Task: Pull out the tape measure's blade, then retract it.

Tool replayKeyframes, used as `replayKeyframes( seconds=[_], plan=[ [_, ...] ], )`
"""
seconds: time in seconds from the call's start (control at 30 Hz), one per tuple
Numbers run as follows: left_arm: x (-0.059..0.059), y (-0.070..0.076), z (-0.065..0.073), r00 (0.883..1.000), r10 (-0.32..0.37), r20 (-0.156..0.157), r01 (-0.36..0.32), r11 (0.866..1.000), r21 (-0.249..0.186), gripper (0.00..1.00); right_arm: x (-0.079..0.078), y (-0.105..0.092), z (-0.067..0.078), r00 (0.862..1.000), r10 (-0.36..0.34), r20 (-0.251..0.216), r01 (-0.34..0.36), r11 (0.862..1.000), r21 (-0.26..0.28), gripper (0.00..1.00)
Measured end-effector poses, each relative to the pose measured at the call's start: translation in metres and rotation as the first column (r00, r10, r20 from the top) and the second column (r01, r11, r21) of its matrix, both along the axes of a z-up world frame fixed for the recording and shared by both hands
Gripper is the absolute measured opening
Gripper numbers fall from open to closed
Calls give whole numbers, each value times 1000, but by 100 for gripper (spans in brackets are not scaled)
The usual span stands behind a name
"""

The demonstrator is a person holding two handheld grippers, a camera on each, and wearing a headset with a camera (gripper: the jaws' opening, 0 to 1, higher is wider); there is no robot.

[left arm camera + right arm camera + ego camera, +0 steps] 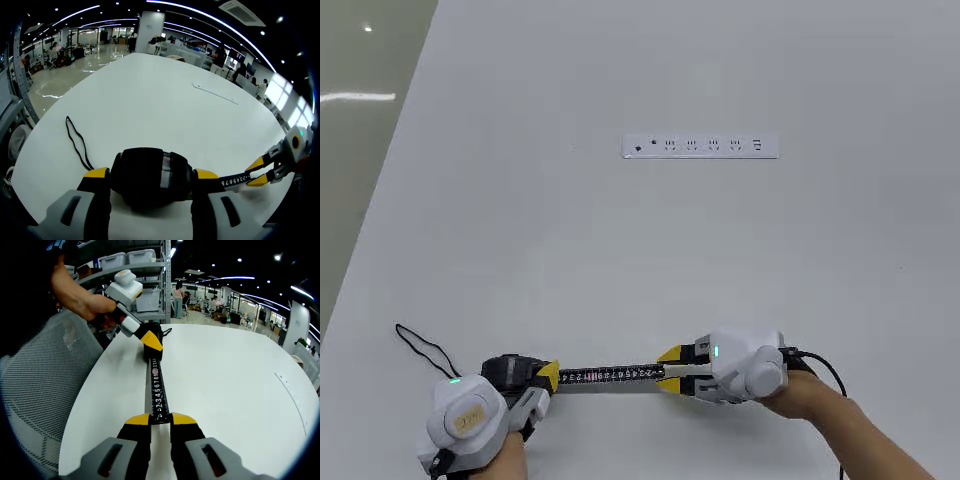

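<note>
"So, what can go wrong from here?"

"The blade (610,376) is stretched between the 2 grippers. The right gripper (670,370) has its jaws pinched nearly closed on the blade's tip. If that pinch slips, I judge the blade whips back toward the left gripper (542,385), whose jaws clamp the black tape measure (512,370) from both sides. A crooked pull could also twist it loose."

"And the count?"

"1 white table (620,250) under both grippers, 1 power strip (700,146) well beyond them, 2 grippers, 1 tape measure, 1 blade, and 1 thin black cord (425,347) trailing outboard of the left gripper."
</note>
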State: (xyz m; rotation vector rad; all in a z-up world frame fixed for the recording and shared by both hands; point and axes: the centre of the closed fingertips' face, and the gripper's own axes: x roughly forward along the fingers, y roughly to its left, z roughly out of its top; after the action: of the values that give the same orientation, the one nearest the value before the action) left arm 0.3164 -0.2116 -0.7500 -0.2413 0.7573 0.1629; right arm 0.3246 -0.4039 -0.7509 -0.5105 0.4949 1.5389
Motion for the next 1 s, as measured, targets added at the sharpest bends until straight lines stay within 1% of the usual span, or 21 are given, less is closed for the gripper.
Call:
replayKeyframes(
  seconds=[0.37,1.0],
  plan=[
    [1,1,1,1000,0,-1,0,1000,2,62,0,7,-1,1000,2,-3,-2,1000,1,12],
    [0,1,1,1000,4,4,-4,1000,-8,62,-2,17,0,1000,11,-10,-11,1000,9,12]
  ],
)
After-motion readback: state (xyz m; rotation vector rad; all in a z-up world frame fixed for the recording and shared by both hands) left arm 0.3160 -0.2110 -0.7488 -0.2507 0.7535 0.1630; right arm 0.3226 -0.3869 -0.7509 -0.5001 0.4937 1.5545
